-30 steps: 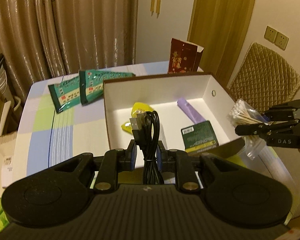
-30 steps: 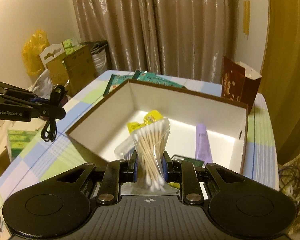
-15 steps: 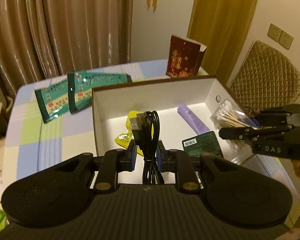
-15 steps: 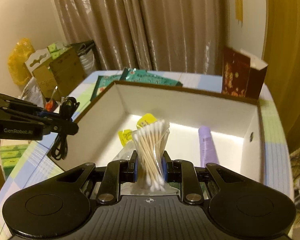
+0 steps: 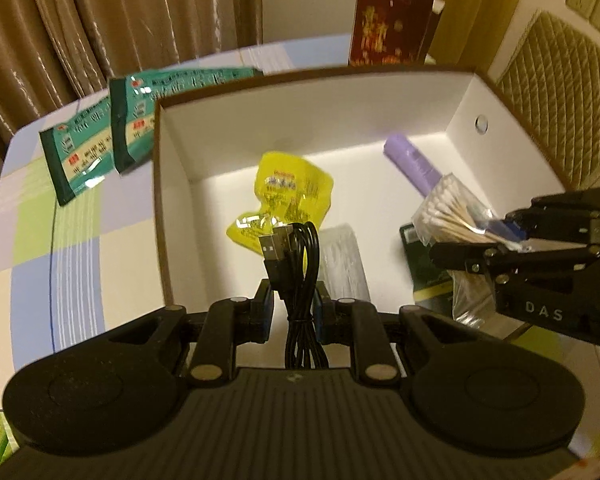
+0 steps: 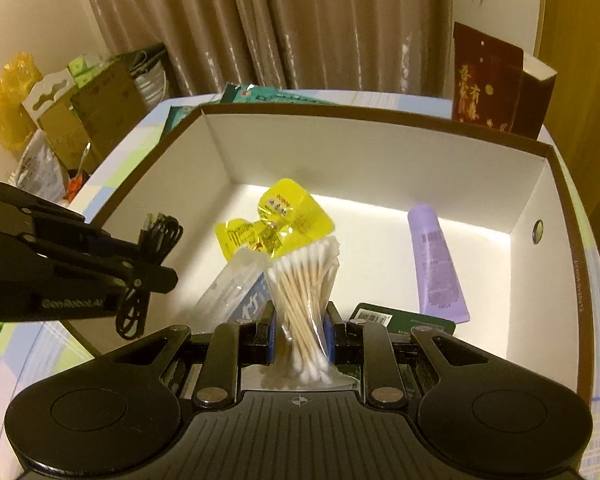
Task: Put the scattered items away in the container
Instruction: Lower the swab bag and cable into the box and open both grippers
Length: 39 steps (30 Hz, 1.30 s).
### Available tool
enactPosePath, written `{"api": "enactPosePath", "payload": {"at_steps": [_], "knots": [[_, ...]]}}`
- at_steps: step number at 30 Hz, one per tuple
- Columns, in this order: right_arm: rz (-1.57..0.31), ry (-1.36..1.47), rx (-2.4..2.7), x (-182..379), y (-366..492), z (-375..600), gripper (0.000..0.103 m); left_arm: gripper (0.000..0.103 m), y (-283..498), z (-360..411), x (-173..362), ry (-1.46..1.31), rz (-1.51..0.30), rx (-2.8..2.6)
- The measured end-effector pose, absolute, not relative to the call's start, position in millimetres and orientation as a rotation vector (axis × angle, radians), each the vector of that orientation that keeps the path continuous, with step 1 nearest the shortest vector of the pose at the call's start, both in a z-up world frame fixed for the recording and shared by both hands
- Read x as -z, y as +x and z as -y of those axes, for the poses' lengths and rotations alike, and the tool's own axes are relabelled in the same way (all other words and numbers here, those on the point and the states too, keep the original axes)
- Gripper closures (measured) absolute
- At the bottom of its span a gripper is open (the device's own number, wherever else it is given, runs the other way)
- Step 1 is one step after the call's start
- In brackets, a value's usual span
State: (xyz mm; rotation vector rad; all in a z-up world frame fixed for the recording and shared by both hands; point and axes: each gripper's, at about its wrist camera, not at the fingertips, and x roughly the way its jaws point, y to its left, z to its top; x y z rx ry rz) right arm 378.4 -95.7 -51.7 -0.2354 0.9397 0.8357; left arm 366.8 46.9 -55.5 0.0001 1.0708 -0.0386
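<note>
Holding the left gripper point(image 5: 294, 304) clamped on the cable point(image 5: 300, 280) and the right gripper point(image 6: 300, 334) on the cotton swabs point(image 6: 306, 280) above the box point(image 6: 380, 148), we should lower both well inside before letting go

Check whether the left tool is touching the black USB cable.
Touching. The left wrist view shows the left tool shut on the black USB cable, its blue pads pressing both sides of the bundled loops.

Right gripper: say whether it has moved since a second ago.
Yes. The right gripper, shut on the cotton swabs, has come from beyond the box wall to above its floor.
</note>
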Motion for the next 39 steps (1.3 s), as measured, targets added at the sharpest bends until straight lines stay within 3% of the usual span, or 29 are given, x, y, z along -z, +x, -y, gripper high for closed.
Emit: {"api": "enactPosePath", "payload": {"at_steps": [30, 32, 33, 34, 35, 36, 39], "knots": [[-0.979, -0.238, -0.829, 65, 383, 93, 0.083, 0.083, 377, -37, 73, 0.104, -1.154, 0.051], [-0.982, -0.239, -0.844, 65, 383, 92, 0.079, 0.081, 375, -37, 71, 0.100, -1.149, 0.052], [-0.977, -0.242, -0.843, 64, 382, 92, 0.066, 0.081, 375, -37, 70, 0.098, -1.147, 0.052], [-0.966, -0.247, -0.837, 64, 381, 92, 0.043, 0.080, 374, -37, 70, 0.095, -1.145, 0.052], [-0.950, -0.251, -0.832, 63, 380, 93, 0.034, 0.080, 374, -37, 69, 0.093, -1.143, 0.052], [-0.931, -0.253, -0.831, 62, 379, 94, 0.029, 0.078, 373, -37, 68, 0.089, -1.139, 0.052], [-0.922, -0.261, -0.829, 60, 378, 96, 0.029, 0.073, 370, -38, 64, 0.075, -1.127, 0.053]]}}
